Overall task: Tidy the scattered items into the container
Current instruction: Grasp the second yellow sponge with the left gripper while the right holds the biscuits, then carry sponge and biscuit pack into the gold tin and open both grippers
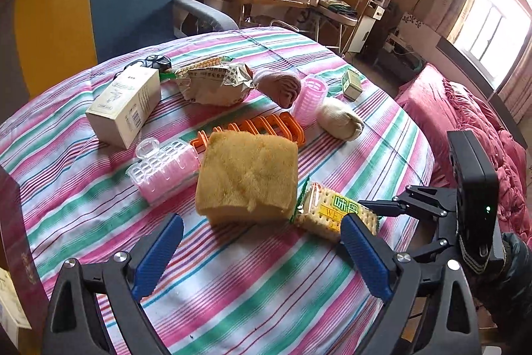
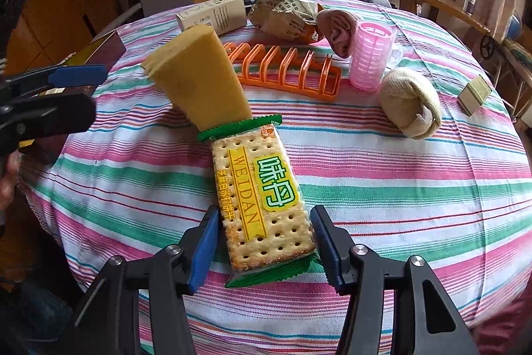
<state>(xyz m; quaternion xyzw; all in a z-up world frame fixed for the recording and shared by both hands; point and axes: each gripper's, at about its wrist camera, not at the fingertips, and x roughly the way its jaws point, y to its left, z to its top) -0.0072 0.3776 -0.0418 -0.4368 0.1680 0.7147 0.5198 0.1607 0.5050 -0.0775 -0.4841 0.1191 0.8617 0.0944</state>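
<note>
Left wrist view
My left hand-held gripper (image 1: 262, 250): spread wide, holding nothing, above the striped surface (image 1: 232, 288).
Yellow sponge (image 1: 247, 175): just past my blue fingers (image 1: 159, 255), flat on the cloth.
Cracker pack (image 1: 332, 215): touching the sponge's right side.
My right hand-held gripper (image 1: 375, 208): reaching in from the right to the cracker pack.
Pink hair roller (image 1: 166, 172): lying left of the sponge, near it.
Orange rack (image 1: 266, 125): behind the sponge.
White box (image 1: 128, 105): far left, on its side.
Snack bag (image 1: 216, 82): at the back, next to a pink sock (image 1: 282, 87).
Dark red box (image 1: 18, 242): at the left edge; I cannot tell if it is the container.

Right wrist view
My right hand-held gripper (image 2: 264, 242): spread, one finger on each side of the cracker pack (image 2: 262, 202); I cannot tell if the pads touch it.
Cracker pack: lying flat, its far end against the yellow sponge (image 2: 199, 75).
Cream sock (image 2: 410, 102): balled up to the right, well apart.
Second pink roller (image 2: 372, 55): standing upright beside the orange rack (image 2: 286, 69).
Small green box (image 2: 473, 93): near the right edge.
My left hand-held gripper (image 2: 76, 92): at the left edge, spread, holding nothing.
</note>
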